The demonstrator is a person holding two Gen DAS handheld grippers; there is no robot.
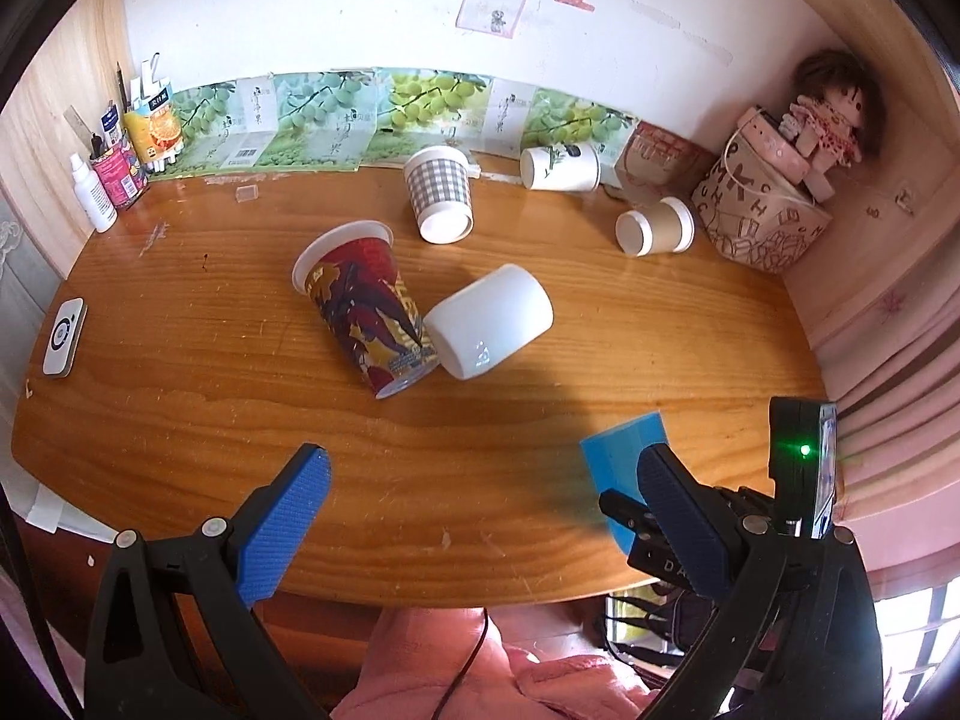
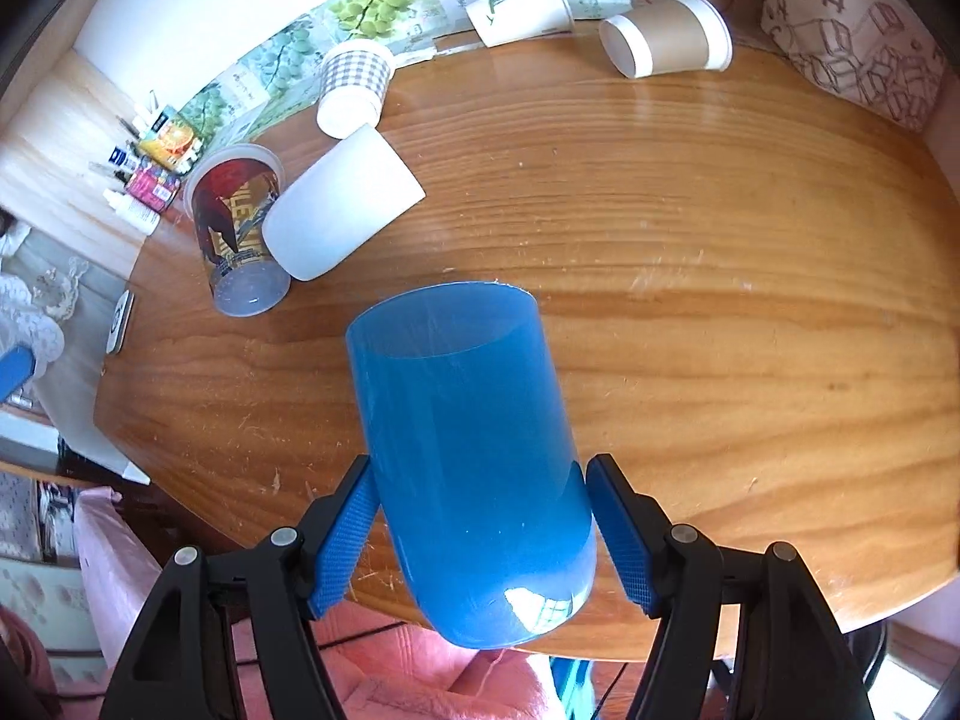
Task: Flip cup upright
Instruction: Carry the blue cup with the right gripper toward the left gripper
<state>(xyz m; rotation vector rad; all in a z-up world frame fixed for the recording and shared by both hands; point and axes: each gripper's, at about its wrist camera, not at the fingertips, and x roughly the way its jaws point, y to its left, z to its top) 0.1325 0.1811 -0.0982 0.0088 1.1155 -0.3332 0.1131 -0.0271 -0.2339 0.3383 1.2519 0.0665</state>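
Observation:
A blue cup [image 2: 474,462] is held between the pads of my right gripper [image 2: 480,528], which is shut on it near the table's front edge, base toward the camera and open mouth pointing away. Part of that cup shows in the left wrist view [image 1: 624,450] behind my left gripper's right finger. My left gripper [image 1: 480,516] is open and empty over the front edge. On the wooden table [image 1: 240,420] a red printed cup [image 1: 366,312] and a white cup [image 1: 489,321] lie on their sides, touching.
A checked cup [image 1: 438,192], a white paper cup [image 1: 561,167] and a brown paper cup [image 1: 654,227] lie on their sides at the back. A patterned box with a doll [image 1: 762,204] stands back right. Bottles and a pen holder [image 1: 117,168] stand back left. A white device [image 1: 65,345] lies left.

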